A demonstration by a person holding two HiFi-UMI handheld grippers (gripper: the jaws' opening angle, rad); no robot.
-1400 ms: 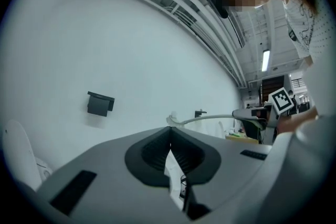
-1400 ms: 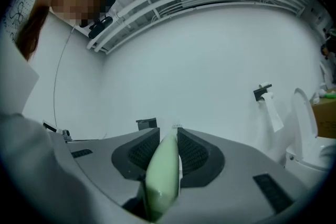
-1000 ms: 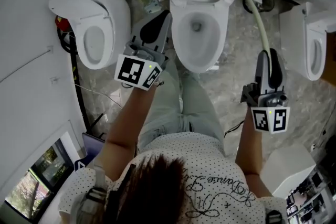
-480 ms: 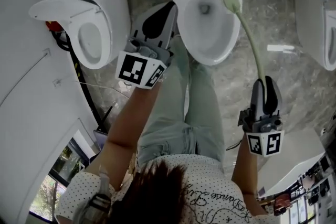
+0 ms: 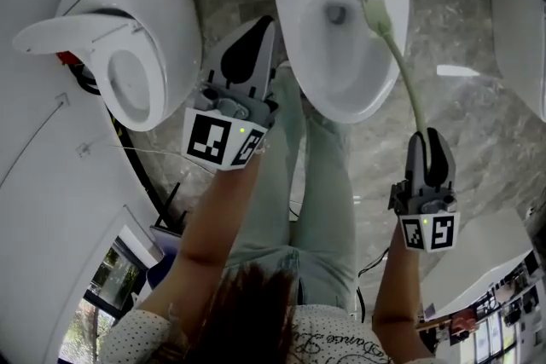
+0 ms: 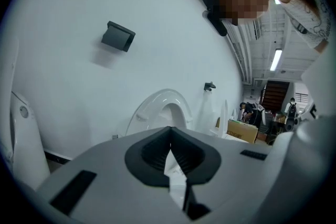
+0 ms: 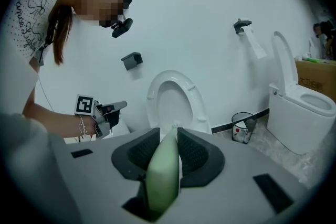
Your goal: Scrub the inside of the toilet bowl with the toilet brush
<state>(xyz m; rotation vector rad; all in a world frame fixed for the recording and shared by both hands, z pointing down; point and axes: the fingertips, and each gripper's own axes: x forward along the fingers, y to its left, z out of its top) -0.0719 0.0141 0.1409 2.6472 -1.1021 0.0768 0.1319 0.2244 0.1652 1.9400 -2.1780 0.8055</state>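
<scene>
**Toilet brush (image 5: 408,85) down in the bowl, scrubbing step in hand**

Closest to the person, the right claw (image 5: 433,145) is clenched on the butt end of the brush's pale green handle (image 7: 163,176), which stands squarely between its pads. From there the handle runs up and away in a slight curve over the floor and across the rim of the toilet bowl (image 5: 341,89).

The left claw (image 5: 258,34) hangs just beside the bowl's left rim. Its pads are pressed together on nothing, so it takes no part in the work.

Further in, the brush head (image 5: 373,10) sits against the right inner wall, just beside the drain (image 5: 337,13). From above I can't quite say whether the bristles press on the porcelain or only hover over it. Beyond that the lid (image 7: 172,99) stands raised, and a second toilet (image 5: 128,38) sits off to the left.

I'd judge the scrubbing is under way. The next move wants a firm grip while the head is swept round the wall and under the rim.
</scene>
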